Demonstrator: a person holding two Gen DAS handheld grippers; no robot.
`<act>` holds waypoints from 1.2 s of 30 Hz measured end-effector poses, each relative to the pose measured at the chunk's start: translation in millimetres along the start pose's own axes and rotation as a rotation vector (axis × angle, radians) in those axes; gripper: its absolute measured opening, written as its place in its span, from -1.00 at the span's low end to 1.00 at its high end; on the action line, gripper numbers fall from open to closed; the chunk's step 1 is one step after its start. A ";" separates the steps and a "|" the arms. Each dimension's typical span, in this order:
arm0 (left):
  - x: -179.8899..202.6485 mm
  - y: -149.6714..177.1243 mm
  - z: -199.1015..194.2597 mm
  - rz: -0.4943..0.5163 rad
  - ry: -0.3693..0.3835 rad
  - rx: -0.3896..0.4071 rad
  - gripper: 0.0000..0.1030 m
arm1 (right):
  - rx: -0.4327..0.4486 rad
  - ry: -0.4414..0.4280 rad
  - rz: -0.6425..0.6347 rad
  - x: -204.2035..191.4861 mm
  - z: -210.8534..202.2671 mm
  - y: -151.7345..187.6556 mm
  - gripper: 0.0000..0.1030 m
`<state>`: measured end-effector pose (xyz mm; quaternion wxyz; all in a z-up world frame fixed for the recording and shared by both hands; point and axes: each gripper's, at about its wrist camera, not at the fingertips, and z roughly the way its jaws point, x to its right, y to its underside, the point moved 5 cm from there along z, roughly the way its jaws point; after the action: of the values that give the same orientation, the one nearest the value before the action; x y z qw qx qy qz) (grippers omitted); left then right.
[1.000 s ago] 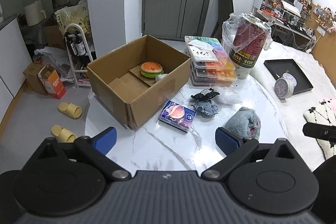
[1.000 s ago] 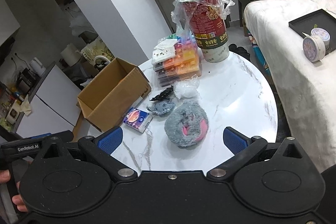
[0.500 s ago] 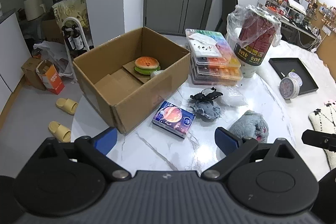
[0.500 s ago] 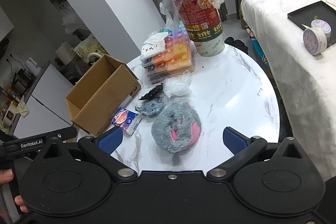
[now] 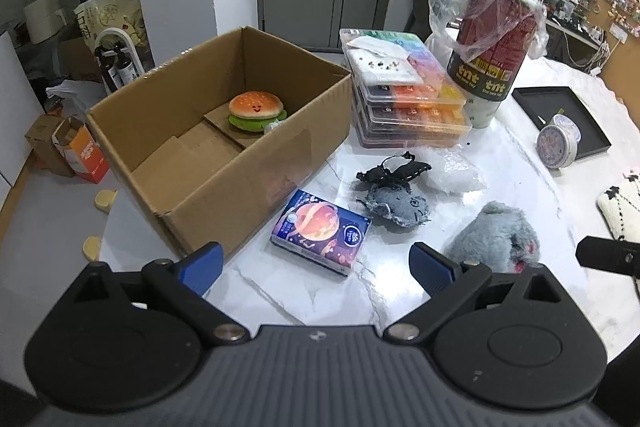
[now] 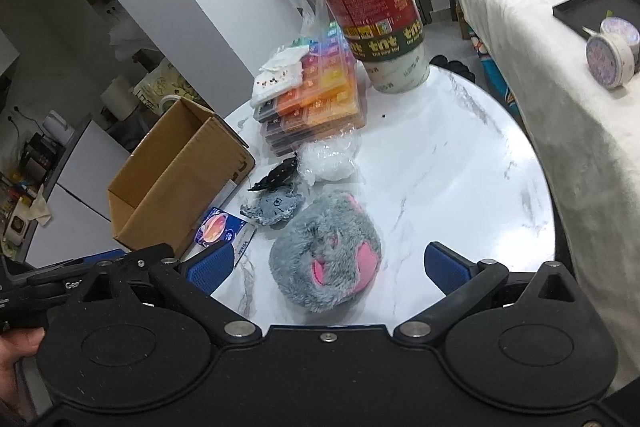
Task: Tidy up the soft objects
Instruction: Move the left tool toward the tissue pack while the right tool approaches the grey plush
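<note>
A grey and pink plush toy lies on the white marble table, right in front of my open right gripper; it also shows in the left wrist view. A small grey fabric toy and a black soft piece lie beside it. A plush burger sits inside the open cardboard box. My left gripper is open and empty, above the table's near edge by a tissue pack.
Stacked clear bead cases, a large wrapped cup and a crumpled clear bag stand at the back of the table. A bed with a black tray and a round tin is on the right.
Both grippers have moved forward and closer to the table. The grey plush now sits between the right gripper's fingers. Nothing was grasped.
</note>
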<state>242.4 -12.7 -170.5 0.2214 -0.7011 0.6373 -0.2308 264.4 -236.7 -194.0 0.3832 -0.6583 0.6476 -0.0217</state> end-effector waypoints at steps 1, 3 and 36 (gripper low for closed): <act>0.4 -0.4 4.4 0.005 -0.004 -0.006 0.93 | -0.004 -0.002 -0.002 -0.8 2.4 1.0 0.97; 1.1 -1.0 12.2 0.017 -0.007 -0.013 0.93 | -0.004 0.001 -0.013 -2.8 5.6 2.3 0.97; 9.9 6.3 90.6 0.039 -0.031 -0.097 0.47 | -0.067 0.064 0.021 13.0 40.0 10.3 0.75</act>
<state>293.0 -21.7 -245.9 0.2014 -0.7020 0.6577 -0.1846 278.8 -227.5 -233.7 0.3401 -0.6629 0.6668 -0.0168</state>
